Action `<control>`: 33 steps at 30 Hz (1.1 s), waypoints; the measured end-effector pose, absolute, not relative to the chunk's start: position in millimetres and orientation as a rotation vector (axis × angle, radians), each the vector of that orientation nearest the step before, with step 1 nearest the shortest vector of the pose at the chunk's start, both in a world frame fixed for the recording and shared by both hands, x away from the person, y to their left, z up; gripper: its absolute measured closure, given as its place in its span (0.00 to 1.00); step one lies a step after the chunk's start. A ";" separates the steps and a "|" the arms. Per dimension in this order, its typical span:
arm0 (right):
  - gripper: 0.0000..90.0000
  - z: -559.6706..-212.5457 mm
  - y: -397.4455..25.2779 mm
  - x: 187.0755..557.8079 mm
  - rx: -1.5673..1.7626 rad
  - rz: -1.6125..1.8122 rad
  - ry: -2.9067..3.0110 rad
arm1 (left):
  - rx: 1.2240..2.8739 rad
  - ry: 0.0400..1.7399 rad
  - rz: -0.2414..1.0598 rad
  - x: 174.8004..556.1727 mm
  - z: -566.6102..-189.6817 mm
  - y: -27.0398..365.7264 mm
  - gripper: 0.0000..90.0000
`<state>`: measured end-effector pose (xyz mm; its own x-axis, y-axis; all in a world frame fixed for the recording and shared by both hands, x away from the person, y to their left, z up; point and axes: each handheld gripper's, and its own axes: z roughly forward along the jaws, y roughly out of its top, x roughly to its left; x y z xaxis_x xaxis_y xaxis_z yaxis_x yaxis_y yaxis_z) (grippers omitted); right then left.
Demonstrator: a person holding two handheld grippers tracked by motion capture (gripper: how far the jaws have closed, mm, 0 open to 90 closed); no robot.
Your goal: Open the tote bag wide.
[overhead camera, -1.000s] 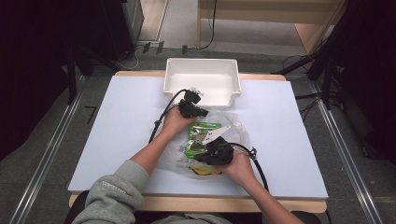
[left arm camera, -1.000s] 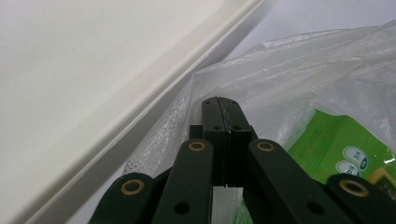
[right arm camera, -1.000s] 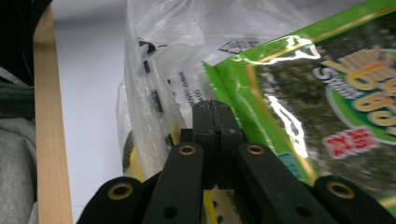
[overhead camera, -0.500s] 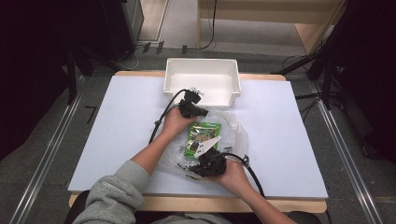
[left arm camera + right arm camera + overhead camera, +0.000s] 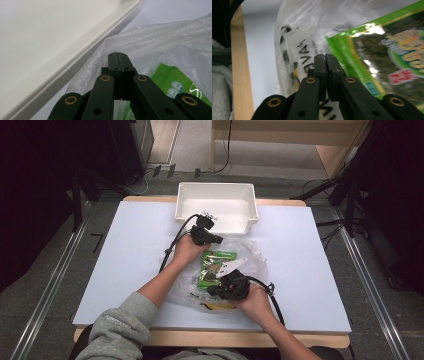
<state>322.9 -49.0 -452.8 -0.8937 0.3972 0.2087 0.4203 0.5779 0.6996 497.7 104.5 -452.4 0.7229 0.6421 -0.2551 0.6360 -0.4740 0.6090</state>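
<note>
High view: clear plastic bag [image 5: 220,270] lies mid-counter [image 5: 125,245], just in front of the white bin [image 5: 216,205]; left tongs [image 5: 212,237] at its far edge, right tongs [image 5: 220,290] at its near edge. Left gripper view adds detail: jaws pressed together, pinching the bag film [image 5: 150,42] right beside the bin rim [image 5: 75,52]. Right gripper view: jaws also shut on the bag's printed film [image 5: 297,50], green snack packet [image 5: 387,57] inside, wooden counter edge [image 5: 239,75] close. Versus 0.5 s ago: right hand [image 5: 257,302] shifted slightly right; left unchanged. Bag is crinkled and translucent, with black lettering and a yellow patch at its near end
</note>
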 end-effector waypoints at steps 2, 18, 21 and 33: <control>0.93 -446.6 -53.6 324.7 -0.755 -1.272 -2.755 | 2.216 0.954 -0.004 495.4 -447.5 105.5 1.00; 0.76 -435.2 -80.4 334.8 -0.906 -1.344 -2.754 | 2.195 0.901 -0.053 470.8 -409.2 118.2 0.74; 0.74 -434.4 -84.2 336.3 -0.928 -1.349 -2.755 | 2.194 0.883 -0.064 464.6 -403.8 119.6 0.67; 0.64 -435.3 -99.3 338.7 -0.991 -1.350 -2.747 | 2.186 0.846 -0.058 441.2 -396.6 130.9 0.48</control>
